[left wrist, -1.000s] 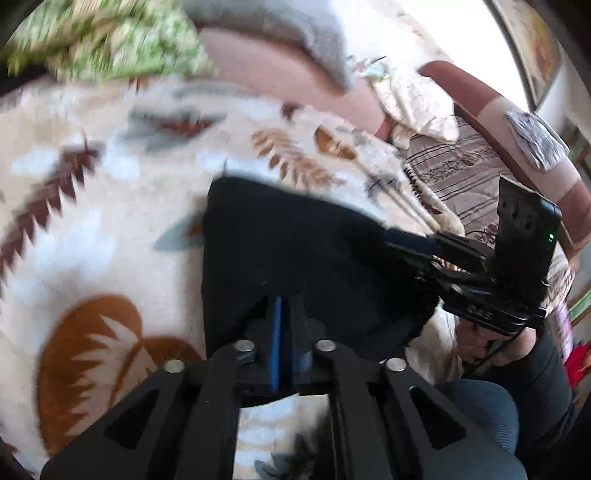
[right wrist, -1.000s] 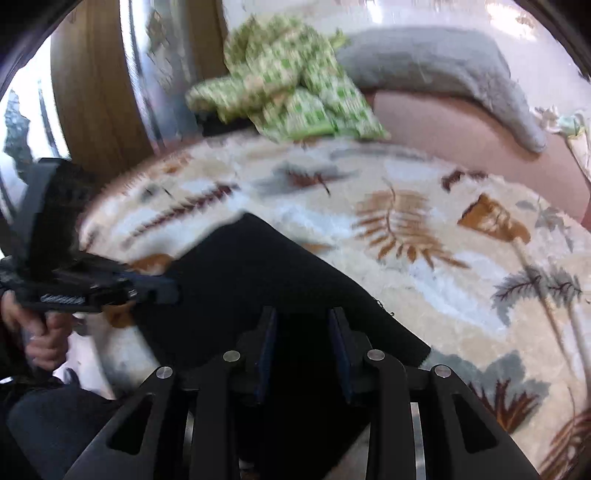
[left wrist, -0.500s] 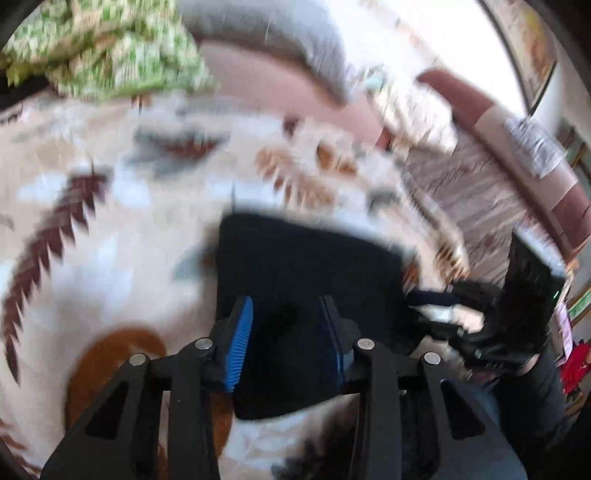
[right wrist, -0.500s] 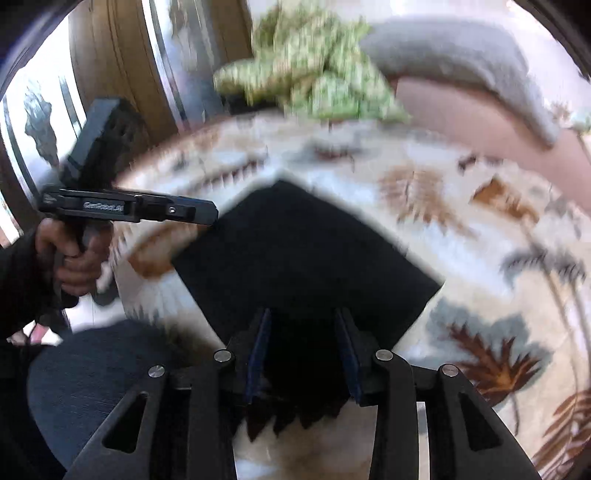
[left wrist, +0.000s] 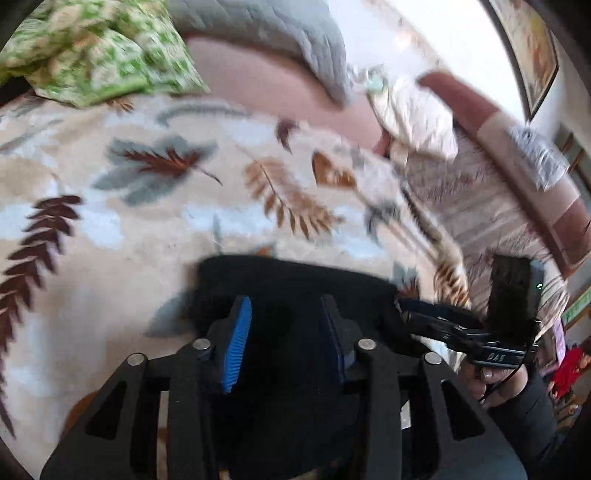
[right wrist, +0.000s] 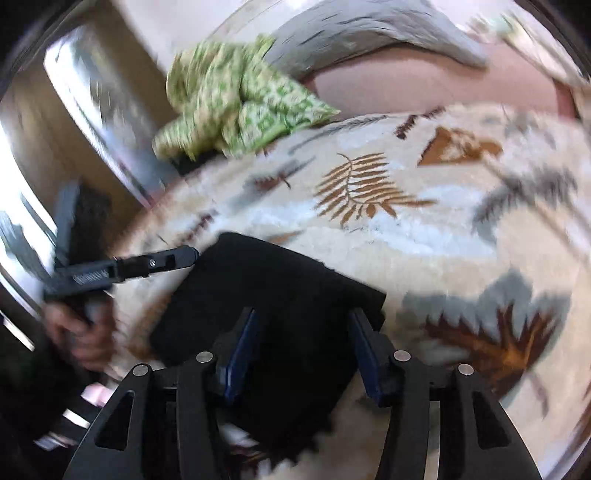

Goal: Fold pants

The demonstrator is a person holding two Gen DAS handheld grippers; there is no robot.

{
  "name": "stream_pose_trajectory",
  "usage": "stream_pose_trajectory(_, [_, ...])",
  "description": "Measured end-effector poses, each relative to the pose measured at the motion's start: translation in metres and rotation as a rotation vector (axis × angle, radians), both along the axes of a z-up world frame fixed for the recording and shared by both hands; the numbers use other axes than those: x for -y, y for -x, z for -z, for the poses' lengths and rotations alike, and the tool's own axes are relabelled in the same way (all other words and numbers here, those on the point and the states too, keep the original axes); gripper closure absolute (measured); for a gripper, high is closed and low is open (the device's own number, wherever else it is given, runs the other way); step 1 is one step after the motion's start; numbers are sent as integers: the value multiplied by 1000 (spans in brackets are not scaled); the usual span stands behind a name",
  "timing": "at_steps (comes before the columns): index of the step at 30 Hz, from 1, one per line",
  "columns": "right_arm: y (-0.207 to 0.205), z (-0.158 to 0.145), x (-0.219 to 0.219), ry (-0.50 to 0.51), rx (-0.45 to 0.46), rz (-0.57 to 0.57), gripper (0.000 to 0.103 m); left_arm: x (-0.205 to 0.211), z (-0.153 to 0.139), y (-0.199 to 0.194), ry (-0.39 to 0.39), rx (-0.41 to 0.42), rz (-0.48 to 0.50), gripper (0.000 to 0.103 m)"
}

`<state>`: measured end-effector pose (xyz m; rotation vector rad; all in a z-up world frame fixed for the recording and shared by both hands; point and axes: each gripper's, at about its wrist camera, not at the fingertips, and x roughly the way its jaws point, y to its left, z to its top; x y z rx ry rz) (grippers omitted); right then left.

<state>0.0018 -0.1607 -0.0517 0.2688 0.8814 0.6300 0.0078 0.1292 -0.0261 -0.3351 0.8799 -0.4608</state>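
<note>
The black pants [left wrist: 291,291] lie folded into a compact rectangle on the leaf-patterned blanket [left wrist: 147,221]; they also show in the right wrist view [right wrist: 273,295]. My left gripper [left wrist: 286,317] is open and empty, its blue pads above the near edge of the pants. My right gripper [right wrist: 304,332] is open and empty over the pants' near right corner. The right gripper also shows at the pants' right edge in the left wrist view [left wrist: 402,314]. The left gripper shows at their left corner in the right wrist view [right wrist: 184,256].
A crumpled green patterned cloth [right wrist: 236,96] and a grey blanket [right wrist: 369,33] lie at the far side of the bed. A striped sofa [left wrist: 498,206] with cream cloth [left wrist: 413,118] stands to the right. A wooden wardrobe [right wrist: 48,122] is at the left.
Both grippers have opened, let go of the pants and drawn back toward me. The pants now lie flat in a smaller folded shape.
</note>
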Motion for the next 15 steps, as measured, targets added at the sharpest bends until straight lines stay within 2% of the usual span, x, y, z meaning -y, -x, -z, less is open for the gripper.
stream_pose_trajectory(1, [4,1,11,-37,-32,6,47,-10,3,1,26,-7,-24,51])
stream_pose_trajectory(5, [2,26,11,-74,-185,-41,46,-38,55,-14,156,-195,-69,51])
stream_pose_trajectory(6, [0,35,8,-71,-230,-56,46,-42,61,-14,209,-191,-68,51])
stream_pose_trajectory(9, [-5,45,12,-166,-273,-51,42,-40,61,-13,282,-189,-38,51])
stream_pose_trajectory(10, [-7,47,11,-188,-276,-52,41,-36,62,-14,297,-196,-18,51])
stream_pose_trajectory(13, [-9,50,10,-234,-268,-42,39,-24,60,-17,264,-196,1,51])
stream_pose_trajectory(15, [-7,49,9,-224,-239,-24,52,-26,60,-17,268,-207,-30,59])
